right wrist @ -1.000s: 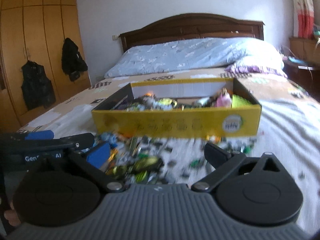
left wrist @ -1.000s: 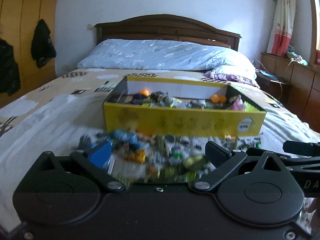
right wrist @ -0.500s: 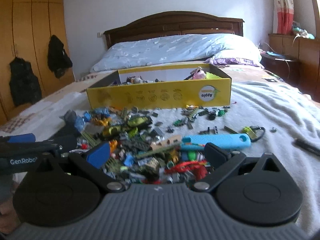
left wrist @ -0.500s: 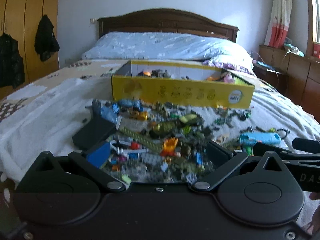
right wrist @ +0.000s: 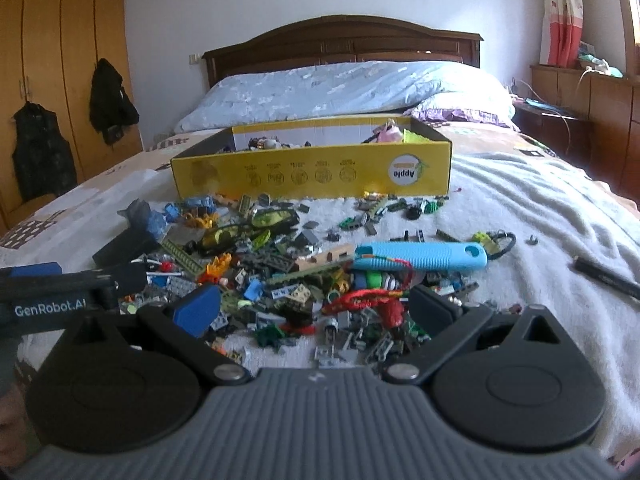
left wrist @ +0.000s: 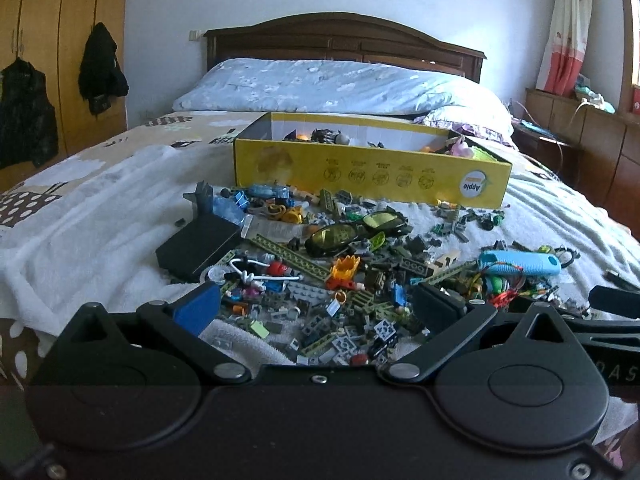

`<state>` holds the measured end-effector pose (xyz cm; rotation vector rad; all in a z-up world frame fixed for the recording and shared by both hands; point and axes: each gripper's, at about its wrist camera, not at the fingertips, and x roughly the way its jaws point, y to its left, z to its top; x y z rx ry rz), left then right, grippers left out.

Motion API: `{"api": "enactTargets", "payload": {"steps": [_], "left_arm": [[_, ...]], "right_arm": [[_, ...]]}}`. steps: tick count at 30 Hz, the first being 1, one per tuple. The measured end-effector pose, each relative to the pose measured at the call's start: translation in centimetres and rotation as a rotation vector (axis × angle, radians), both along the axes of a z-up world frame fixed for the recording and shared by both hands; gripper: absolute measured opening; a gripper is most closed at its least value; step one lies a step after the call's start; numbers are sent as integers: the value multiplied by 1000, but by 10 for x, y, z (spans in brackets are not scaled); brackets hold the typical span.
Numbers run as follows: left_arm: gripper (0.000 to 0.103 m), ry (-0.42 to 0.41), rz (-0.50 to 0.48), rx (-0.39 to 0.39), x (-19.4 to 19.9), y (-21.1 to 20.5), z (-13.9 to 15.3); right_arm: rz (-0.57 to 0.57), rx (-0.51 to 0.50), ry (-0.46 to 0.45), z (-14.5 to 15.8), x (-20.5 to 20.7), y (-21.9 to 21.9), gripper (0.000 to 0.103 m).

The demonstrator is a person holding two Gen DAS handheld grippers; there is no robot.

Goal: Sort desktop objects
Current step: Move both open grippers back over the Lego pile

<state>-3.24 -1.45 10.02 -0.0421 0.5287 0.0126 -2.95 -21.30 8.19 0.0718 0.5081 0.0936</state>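
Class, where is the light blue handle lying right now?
In the right wrist view, the light blue handle lies on the white blanket, right of the toy pile, before the yellow box.

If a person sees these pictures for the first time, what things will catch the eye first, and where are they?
First, the yellow cardboard box, open and partly filled, in the middle of the bed. In front of it a heap of small building bricks spreads over the white blanket. On the heap's right side lies a light blue ribbed handle; both grippers, left gripper and right gripper, are open and empty.

Both views sit farther back from the yellow box (left wrist: 372,176) than before; more of the toy pile (right wrist: 280,276) shows, no longer blurred.
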Motion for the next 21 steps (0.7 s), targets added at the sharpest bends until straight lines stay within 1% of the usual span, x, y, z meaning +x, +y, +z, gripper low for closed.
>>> {"api": "enactTargets", "payload": {"steps": [9, 12, 15, 18, 21], "left_arm": [[102, 14, -7, 18, -4, -1, -8], [102, 23, -30, 13, -3, 1, -11], [102, 46, -53, -9, -1, 4, -21], [102, 62, -64, -23, 0, 5, -33], [102, 41, -111, -9, -3, 4, -45]], "right_arm": [[-12, -13, 12, -7, -4, -1, 103], [-13, -14, 14, -11, -5, -1, 103], [2, -17, -4, -18, -10, -4, 103], [12, -52, -13, -29, -16, -5, 103], [20, -73, -21, -42, -22, -6, 103]]}}
